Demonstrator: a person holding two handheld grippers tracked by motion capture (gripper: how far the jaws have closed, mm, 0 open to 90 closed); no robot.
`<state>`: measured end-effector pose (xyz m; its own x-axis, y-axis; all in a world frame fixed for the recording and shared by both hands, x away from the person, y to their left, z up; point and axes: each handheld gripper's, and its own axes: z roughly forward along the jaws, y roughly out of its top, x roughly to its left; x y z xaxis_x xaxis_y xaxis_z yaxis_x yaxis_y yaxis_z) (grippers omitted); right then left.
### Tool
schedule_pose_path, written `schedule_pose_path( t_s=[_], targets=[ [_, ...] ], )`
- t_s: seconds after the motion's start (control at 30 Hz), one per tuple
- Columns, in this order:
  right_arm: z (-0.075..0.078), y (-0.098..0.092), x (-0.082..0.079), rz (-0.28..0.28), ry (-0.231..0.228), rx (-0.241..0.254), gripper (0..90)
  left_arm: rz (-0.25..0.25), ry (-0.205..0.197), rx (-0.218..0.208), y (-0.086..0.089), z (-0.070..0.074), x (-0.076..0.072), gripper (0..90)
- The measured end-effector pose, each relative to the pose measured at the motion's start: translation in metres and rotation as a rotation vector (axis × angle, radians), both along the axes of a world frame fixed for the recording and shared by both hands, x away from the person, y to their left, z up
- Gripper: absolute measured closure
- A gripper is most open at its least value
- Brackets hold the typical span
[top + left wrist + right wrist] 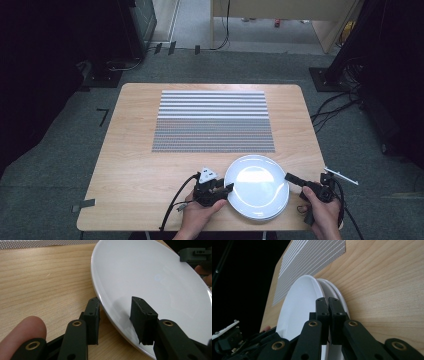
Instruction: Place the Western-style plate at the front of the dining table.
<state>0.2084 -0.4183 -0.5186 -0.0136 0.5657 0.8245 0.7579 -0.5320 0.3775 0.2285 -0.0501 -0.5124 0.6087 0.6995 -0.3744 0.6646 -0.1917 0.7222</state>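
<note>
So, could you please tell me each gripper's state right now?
Left gripper: open, jaws straddling the top plate's rim.
Right gripper: shut, at the plates' edge; grip unclear.

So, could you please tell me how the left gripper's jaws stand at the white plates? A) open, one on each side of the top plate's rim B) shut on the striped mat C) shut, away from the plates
A: the left gripper is open, its jaws straddling the top plate's rim.

Light wood desk [130, 150] with a striped grey-white mat [213, 121] mid-back, stack of white plates [257, 187] near the front edge.
</note>
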Motion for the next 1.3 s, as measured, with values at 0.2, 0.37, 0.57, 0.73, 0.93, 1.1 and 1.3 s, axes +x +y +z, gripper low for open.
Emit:
schedule_pose_path(
  t_s=[0.2,0.37,0.57,0.73,0.93,1.1,1.3],
  targets=[
    [0.000,0.000,0.000,0.006,-0.004,0.030,88.2,0.009,-0.004,0.000,0.002,0.000,0.001,60.7],
    [-0.001,0.002,0.000,0.022,0.027,-0.003,88.1,0.016,-0.007,0.002,0.003,0.000,0.001,61.4],
    [0.002,0.002,0.000,0.035,0.023,0.017,87.9,0.026,-0.012,0.003,0.004,0.001,0.001,61.9],
    [0.000,0.006,0.001,0.041,0.028,-0.016,87.7,0.034,-0.019,0.011,0.006,0.004,-0.001,62.9],
    [0.002,0.010,0.000,0.032,0.011,-0.019,87.5,0.044,-0.025,0.013,0.008,0.007,-0.001,63.1],
    [0.002,0.017,0.000,0.026,-0.002,-0.036,87.5,0.059,-0.028,0.010,0.013,0.009,-0.001,63.4],
    [0.005,0.025,0.000,0.019,-0.030,-0.049,87.5,0.075,-0.032,0.004,0.020,0.011,0.001,64.6]
  ],
)
